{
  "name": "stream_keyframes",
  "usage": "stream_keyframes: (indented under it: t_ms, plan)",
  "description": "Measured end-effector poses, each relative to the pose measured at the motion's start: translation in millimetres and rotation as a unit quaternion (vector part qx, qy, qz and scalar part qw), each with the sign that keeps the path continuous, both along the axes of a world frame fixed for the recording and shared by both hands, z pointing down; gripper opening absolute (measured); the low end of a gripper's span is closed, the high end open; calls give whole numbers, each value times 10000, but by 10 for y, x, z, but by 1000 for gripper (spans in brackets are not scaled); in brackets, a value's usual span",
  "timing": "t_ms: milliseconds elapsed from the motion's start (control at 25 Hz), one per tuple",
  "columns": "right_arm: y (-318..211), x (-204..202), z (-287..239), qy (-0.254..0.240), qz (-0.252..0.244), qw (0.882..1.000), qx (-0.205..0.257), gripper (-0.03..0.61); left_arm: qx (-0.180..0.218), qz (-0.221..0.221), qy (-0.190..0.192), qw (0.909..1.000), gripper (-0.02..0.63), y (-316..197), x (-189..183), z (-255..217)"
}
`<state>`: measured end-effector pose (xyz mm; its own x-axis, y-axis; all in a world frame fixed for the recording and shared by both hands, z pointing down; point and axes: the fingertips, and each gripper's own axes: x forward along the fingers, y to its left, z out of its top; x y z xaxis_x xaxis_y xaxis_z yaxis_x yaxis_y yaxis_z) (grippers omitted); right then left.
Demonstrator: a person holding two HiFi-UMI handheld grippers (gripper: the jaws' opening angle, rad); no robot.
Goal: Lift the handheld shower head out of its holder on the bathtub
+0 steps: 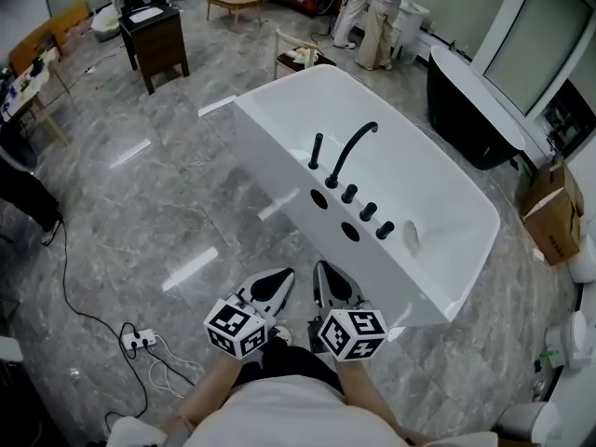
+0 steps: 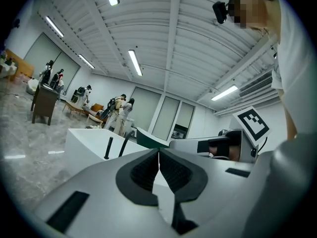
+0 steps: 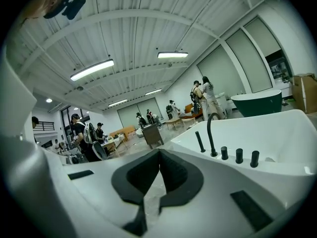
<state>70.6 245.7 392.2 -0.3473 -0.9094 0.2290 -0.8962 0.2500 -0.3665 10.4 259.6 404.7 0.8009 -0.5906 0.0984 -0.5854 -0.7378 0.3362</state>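
While my left gripper (image 1: 279,277) and right gripper (image 1: 323,270) have jaws clenched on nothing, I must open one before reaching the shower head (image 1: 317,150).

No readable text, brand, number or sign in any view. The only printed patterns are black-and-white square markers, on the left cube (image 1: 240,327) of the left hand-held gripper (image 1: 279,282) and on the right cube (image 1: 352,333) of the right hand-held gripper (image 1: 326,276). They're coded squares with no letters or digits. One marker face also shows in the left gripper view, same kind. The cardboard box (image 1: 551,214) at the far right has a small reddish mark on its side, too small to read.
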Motion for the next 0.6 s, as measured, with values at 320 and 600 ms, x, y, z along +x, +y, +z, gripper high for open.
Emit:
stream_keyframes:
  t_ms: [320,600]
  plan:
    - [-291,163,37,5,-152,9999,82,15,49,-59,23,10000,12,-291,247,41]
    - [-417,188,32,114,64,9996,251,17,-73,-353,-194,9992,12,-426,144,136]
